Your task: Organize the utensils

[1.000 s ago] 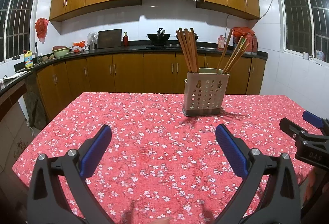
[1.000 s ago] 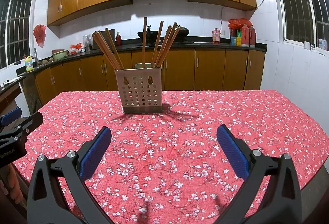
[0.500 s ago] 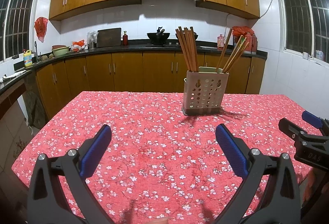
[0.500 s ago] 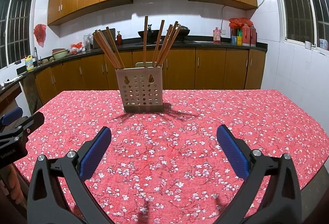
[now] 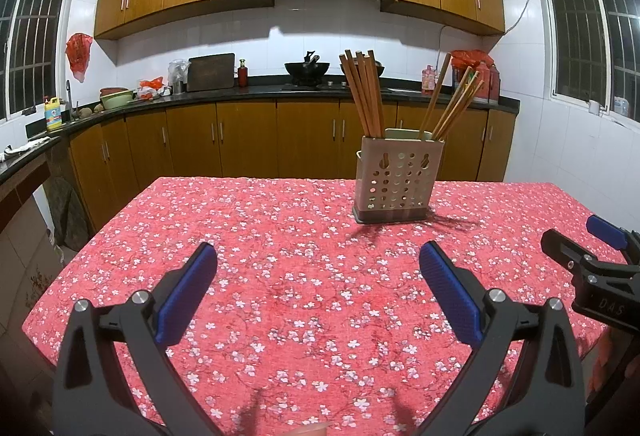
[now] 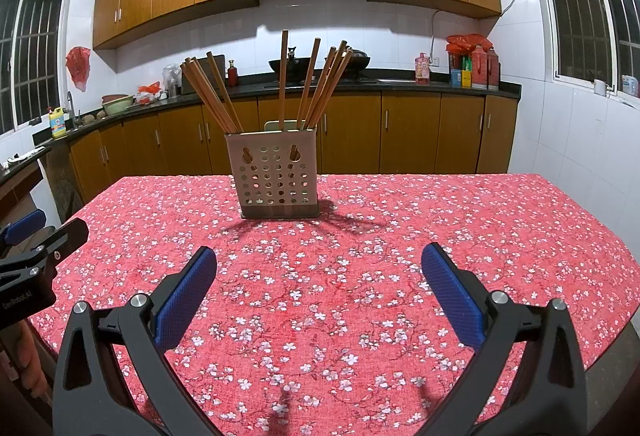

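Note:
A perforated beige utensil holder (image 5: 394, 185) (image 6: 277, 177) stands on the red flowered tablecloth (image 5: 304, 256) (image 6: 360, 244). Several wooden chopsticks (image 5: 366, 93) (image 6: 316, 83) stand in it, in a left bunch and a right bunch. My left gripper (image 5: 318, 274) is open and empty, low over the cloth, short of the holder. My right gripper (image 6: 318, 274) is open and empty, also short of the holder. The right gripper also shows at the right edge of the left wrist view (image 5: 588, 260), and the left gripper at the left edge of the right wrist view (image 6: 36, 240).
Wooden base cabinets (image 5: 248, 139) and a dark counter (image 5: 224, 91) with bottles, bowls and a wok (image 5: 307, 67) run behind the table. The table's far edge lies just behind the holder. Windows are on both side walls.
Both views have drifted very slightly; the holder sits a touch higher in the frames. Both grippers stay open and empty.

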Demonstrator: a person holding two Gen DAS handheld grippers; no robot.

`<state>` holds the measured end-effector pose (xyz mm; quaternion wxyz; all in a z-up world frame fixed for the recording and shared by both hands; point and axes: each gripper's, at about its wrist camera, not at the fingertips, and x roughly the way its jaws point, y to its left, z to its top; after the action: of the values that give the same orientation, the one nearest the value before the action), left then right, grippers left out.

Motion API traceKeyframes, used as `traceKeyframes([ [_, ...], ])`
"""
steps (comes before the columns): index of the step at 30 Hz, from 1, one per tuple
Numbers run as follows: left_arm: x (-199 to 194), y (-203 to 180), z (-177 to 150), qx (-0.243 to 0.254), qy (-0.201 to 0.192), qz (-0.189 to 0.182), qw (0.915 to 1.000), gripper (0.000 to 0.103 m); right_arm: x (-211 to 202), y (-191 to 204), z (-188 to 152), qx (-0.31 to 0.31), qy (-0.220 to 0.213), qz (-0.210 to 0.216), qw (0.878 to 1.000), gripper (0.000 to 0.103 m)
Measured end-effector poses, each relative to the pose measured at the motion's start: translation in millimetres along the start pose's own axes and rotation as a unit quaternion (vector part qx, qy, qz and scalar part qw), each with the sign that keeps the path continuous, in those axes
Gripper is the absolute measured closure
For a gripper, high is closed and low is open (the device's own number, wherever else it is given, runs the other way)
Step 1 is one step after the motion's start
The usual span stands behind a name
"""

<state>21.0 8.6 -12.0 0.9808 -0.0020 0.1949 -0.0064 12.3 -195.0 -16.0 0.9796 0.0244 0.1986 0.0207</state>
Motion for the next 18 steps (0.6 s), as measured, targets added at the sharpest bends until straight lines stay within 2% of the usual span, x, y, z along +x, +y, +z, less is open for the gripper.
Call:
traceKeyframes([
  [18,4.9,1.7,-4.2,-0.001,0.005,-0.003,1.0000,0.004,0.0,-0.1,0.4,0.001,0.000,0.000,1.000,0.002],
])
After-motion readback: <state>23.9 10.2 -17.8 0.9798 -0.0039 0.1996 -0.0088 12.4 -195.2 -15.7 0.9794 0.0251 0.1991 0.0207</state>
